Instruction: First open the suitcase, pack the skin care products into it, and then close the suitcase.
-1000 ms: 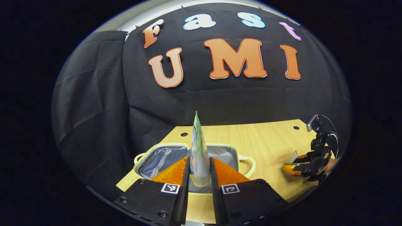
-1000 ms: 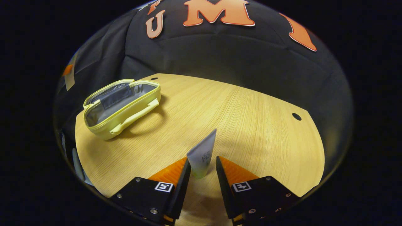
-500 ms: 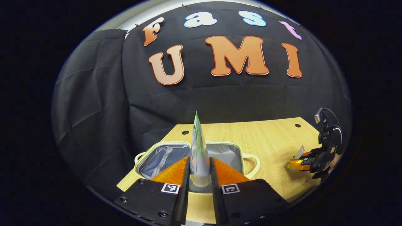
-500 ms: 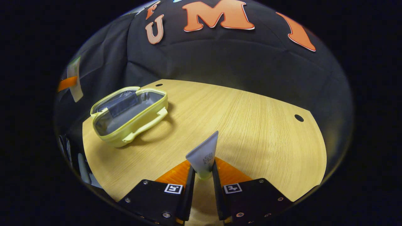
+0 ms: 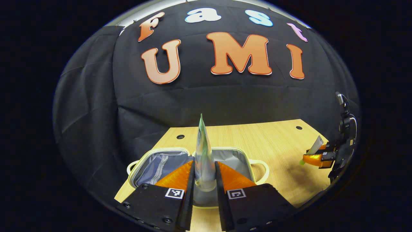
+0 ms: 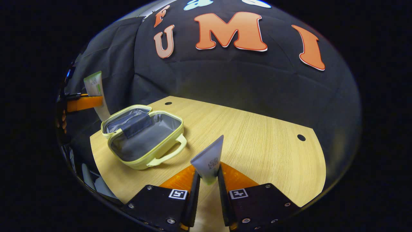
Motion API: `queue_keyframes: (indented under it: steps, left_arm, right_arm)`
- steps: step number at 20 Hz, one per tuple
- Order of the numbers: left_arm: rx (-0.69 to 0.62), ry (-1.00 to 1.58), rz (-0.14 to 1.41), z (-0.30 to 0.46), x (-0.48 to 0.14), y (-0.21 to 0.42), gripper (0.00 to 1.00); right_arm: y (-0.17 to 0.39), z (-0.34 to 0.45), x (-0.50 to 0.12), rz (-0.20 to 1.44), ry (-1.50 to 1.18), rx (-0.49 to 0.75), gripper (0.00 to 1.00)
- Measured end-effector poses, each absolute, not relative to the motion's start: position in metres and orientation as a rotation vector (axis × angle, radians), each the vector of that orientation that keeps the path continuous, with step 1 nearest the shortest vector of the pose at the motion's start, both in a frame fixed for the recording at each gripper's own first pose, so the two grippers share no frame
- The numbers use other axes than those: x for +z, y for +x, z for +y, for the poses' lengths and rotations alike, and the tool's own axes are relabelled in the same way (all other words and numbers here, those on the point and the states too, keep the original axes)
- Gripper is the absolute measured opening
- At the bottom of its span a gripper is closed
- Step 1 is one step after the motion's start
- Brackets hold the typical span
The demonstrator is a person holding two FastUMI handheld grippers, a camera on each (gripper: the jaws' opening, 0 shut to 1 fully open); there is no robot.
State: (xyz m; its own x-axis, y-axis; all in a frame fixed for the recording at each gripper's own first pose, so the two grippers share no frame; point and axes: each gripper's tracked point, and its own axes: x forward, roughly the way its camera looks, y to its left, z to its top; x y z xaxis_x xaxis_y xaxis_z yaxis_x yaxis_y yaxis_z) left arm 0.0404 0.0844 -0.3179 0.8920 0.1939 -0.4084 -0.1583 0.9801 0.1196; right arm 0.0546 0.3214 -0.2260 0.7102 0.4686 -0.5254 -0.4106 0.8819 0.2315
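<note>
In the left gripper view the left tongs [image 5: 204,178] are seen pressed in on both sides of a green-and-white tube [image 5: 203,154], which is held upright with its crimped end pointing up. The tube is poised over the pale yellow suitcase [image 5: 161,162], whose grey lining is laid open beneath it. The suitcase sits at the near left part of the wooden counter [image 5: 257,141], close to the counter's left edge, with one handle loop toward the bare wood on the right.

Far to the right in that view the right tongs [image 5: 317,158] are seen raised above the counter, well apart from the suitcase, with a small tube gripped in them.

In the right gripper view the right tongs [image 6: 208,183] are closed narrowly on a grey-white tube [image 6: 209,161] — both fingers bear on its lower end, and its flat crimped end is tilted up and to the right. The suitcase [image 6: 145,138] lies open on the left, its lid folded back toward the booth wall and its handle facing the counter's middle. A broad stretch of bare counter [image 6: 264,145] is left between suitcase and right edge, broken by two small round holes near the far edge. The left tongs [image 6: 83,103] are seen at the far left, above the suitcase's far side, with the green-and-white tube [image 6: 95,83] held upright.
</note>
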Motion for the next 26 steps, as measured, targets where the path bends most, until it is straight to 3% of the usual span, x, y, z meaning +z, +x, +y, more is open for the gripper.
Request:
queue_keyframes:
  steps: [11, 19, 26]
  left_arm:
    - [0.019, -0.048, 0.69, 0.065, -0.359, 0.024, 0.34]
    - [-0.046, -0.15, 0.956, 0.077, -0.446, 0.031, 0.34]
    - [-0.048, -0.118, 0.999, 0.087, -0.458, 0.05, 0.38]
  right_arm:
    - [0.061, 0.398, -0.161, 0.589, 0.094, 0.53, 0.33]
    - [0.051, 0.463, -0.166, 0.687, 0.171, 0.553, 0.33]
    - [0.057, 0.497, -0.175, 0.75, 0.219, 0.529, 0.33]
